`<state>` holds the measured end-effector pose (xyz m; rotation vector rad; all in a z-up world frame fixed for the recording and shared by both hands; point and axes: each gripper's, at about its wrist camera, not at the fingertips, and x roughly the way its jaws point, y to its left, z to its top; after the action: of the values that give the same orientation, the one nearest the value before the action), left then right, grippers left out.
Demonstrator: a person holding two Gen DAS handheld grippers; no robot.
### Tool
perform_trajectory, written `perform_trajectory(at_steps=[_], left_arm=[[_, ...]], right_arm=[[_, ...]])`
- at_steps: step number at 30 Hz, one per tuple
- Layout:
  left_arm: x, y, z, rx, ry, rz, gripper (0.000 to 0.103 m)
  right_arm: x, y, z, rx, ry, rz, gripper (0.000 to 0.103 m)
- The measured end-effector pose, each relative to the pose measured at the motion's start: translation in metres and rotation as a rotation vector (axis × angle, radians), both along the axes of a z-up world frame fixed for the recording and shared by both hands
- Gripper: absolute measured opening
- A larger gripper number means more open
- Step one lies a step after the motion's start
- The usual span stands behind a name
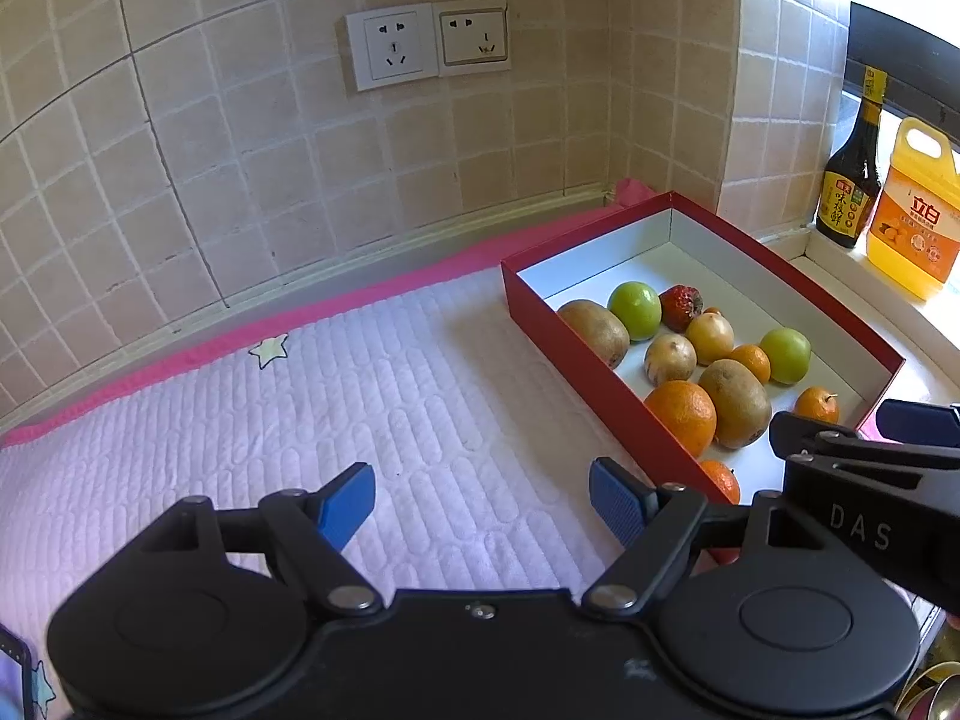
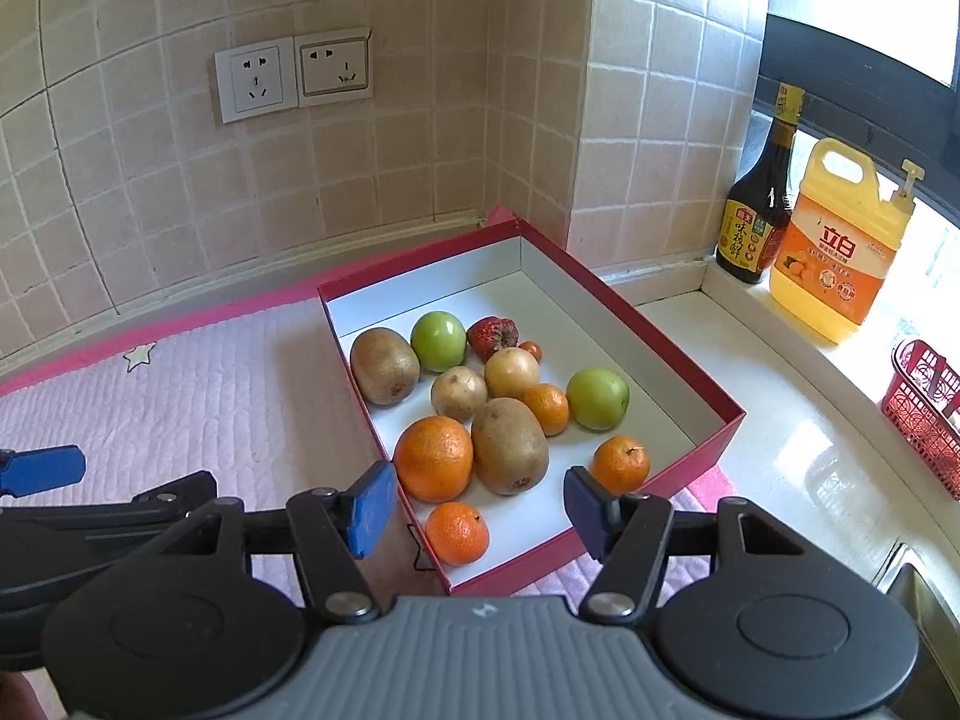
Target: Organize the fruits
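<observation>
While parted and empty: left hand-held gripper (image 1: 483,501), right hand-held gripper (image 2: 480,507), over red box (image 2: 660,318) of mixed fruit.
Risk: crowded kiwi (image 2: 509,445) and orange (image 2: 433,457) rolling if nudged; strawberry (image 2: 492,336) bruising.

I see a dark sauce bottle (image 2: 759,210) touching a yellow detergent jug (image 2: 837,252), and a red basket (image 2: 927,414) apart

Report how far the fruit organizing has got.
Done: every fruit in view already lies in the red box, kiwis, green apples, oranges and a strawberry mixed together; none sits on the pink mat. In hand: nothing; the left gripper and right gripper are both open and empty. Left: any sorting by kind, if wanted.
</observation>
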<state>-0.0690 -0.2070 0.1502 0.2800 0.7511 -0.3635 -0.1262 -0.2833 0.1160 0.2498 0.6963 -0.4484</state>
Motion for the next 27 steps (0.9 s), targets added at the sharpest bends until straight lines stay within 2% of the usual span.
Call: perform_trajectory(at_steps=[27], left_arm=[[0.0005, 0.0005, 0.0005, 0.004, 0.004, 0.024, 0.093]], right_arm=[[0.0013, 0.0007, -0.0007, 0.022, 0.007, 0.014, 0.064]])
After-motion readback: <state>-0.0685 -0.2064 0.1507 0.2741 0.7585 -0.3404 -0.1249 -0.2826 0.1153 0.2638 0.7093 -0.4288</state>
